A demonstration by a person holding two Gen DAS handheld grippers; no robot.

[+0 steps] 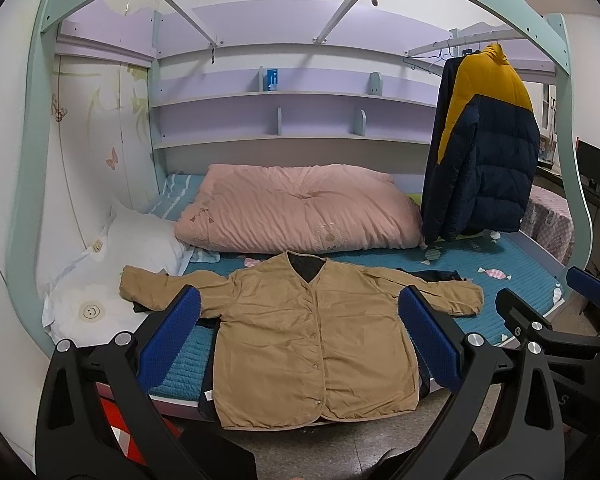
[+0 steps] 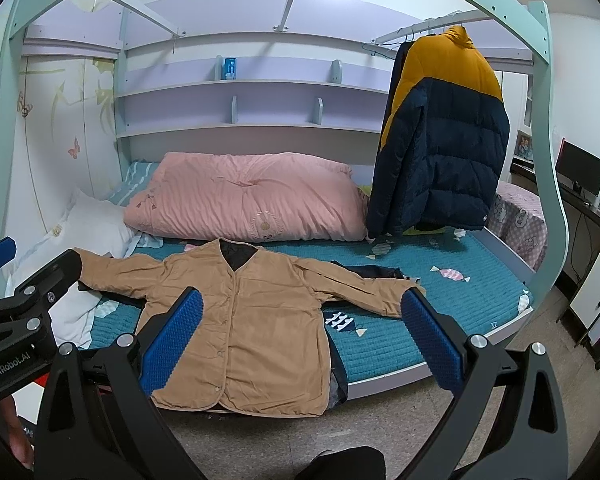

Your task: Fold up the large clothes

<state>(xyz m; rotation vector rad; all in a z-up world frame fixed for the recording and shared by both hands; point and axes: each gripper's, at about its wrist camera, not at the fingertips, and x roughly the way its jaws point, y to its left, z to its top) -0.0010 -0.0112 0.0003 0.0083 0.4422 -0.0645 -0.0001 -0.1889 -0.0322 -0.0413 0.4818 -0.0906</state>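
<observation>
A tan button-front jacket [image 1: 300,332] lies flat and face up on the teal bed [image 1: 512,280], sleeves spread to both sides, hem hanging over the front edge. It also shows in the right wrist view [image 2: 252,328]. A dark garment [image 2: 376,272] lies under it. My left gripper [image 1: 300,336] is open and empty, held in front of the jacket's body. My right gripper [image 2: 300,336] is open and empty, in front of the jacket's right half. The right gripper also shows at the right of the left wrist view [image 1: 556,296].
A pink folded duvet [image 1: 300,208] lies behind the jacket. A white pillow [image 1: 112,276] is at the left. A yellow and navy puffer jacket [image 1: 484,148] hangs from a rail at the right. Shelves line the back wall. A desk with a monitor [image 2: 580,172] stands far right.
</observation>
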